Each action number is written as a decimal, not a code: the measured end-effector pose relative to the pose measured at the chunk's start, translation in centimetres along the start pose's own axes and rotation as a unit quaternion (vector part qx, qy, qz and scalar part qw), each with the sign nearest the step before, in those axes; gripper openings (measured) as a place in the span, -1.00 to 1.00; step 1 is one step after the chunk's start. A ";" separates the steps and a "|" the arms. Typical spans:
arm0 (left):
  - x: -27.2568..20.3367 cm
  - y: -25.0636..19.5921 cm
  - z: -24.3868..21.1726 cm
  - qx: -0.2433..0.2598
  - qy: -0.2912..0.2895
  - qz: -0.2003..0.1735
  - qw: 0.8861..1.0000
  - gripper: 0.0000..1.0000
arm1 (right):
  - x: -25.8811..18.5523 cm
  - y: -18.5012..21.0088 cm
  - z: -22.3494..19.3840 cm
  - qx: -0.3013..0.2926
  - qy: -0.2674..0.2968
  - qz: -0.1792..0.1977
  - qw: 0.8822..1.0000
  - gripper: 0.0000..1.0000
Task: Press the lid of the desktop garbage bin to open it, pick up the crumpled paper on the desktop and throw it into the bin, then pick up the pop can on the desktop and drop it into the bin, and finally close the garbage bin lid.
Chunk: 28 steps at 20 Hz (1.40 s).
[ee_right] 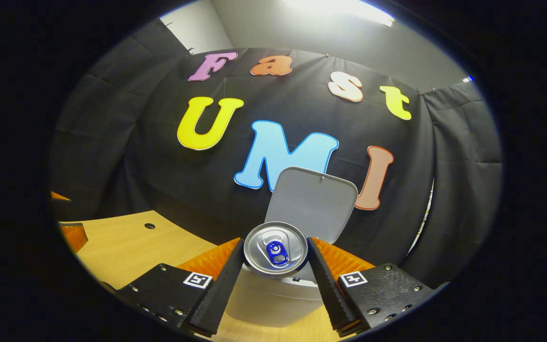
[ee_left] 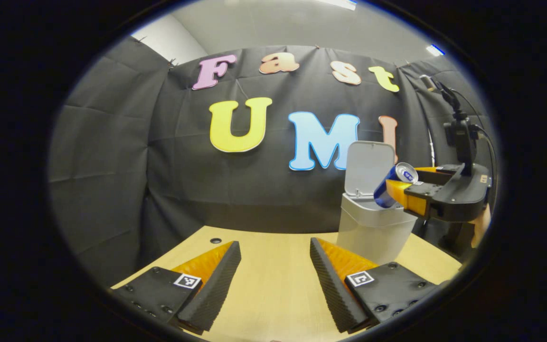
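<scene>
A white desktop bin [ee_left: 373,230] stands on the wooden table at the right, its lid [ee_left: 367,167] swung up and open. My right gripper [ee_left: 397,190] is shut on a blue pop can [ee_left: 393,185], holding it tilted just above the bin's mouth. In the right gripper view the can's silver top [ee_right: 276,248] sits pinched between both fingers, with the raised lid [ee_right: 314,204] behind it and the bin body [ee_right: 273,299] below. My left gripper [ee_left: 276,275] hovers open over bare tabletop, nothing between its fingers, left of the bin.
The light wooden table [ee_left: 273,247] has a small round hole [ee_left: 215,241] near its back edge. Black cloth walls close the booth behind and at both sides. A person's hand [ee_left: 480,225] holds the right gripper at the far right.
</scene>
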State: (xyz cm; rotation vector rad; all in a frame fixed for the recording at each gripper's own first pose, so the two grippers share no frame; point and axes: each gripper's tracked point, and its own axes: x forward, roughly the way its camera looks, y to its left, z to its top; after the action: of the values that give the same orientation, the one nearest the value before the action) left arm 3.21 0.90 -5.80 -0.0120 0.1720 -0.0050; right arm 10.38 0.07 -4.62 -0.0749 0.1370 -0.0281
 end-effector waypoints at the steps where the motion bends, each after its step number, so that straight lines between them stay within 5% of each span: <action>1: 0.0 0.0 0.0 0.000 0.000 0.000 1.000 0.92 | 0.2 -0.1 -0.1 -0.001 0.002 -0.003 1.000 0.65; 7: 0.2 -0.6 -0.1 -0.001 0.002 -0.003 1.000 0.92 | 1.0 0.2 -0.8 -0.008 0.017 -0.010 1.000 0.68; 11: 0.1 -1.0 -0.1 -0.001 0.003 -0.006 1.000 0.93 | 1.1 -0.2 -0.7 -0.003 0.017 -0.018 1.000 0.89; 28: 1.0 -1.2 0.1 0.001 -0.003 -0.018 1.000 0.93 | 1.4 -3.3 1.2 0.082 0.048 -0.040 0.995 0.89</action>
State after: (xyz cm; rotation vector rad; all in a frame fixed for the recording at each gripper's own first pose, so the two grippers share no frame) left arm 4.25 -0.30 -5.85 -0.0134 0.1667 -0.0411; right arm 11.83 -3.21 -3.41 0.0852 0.2273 -0.1232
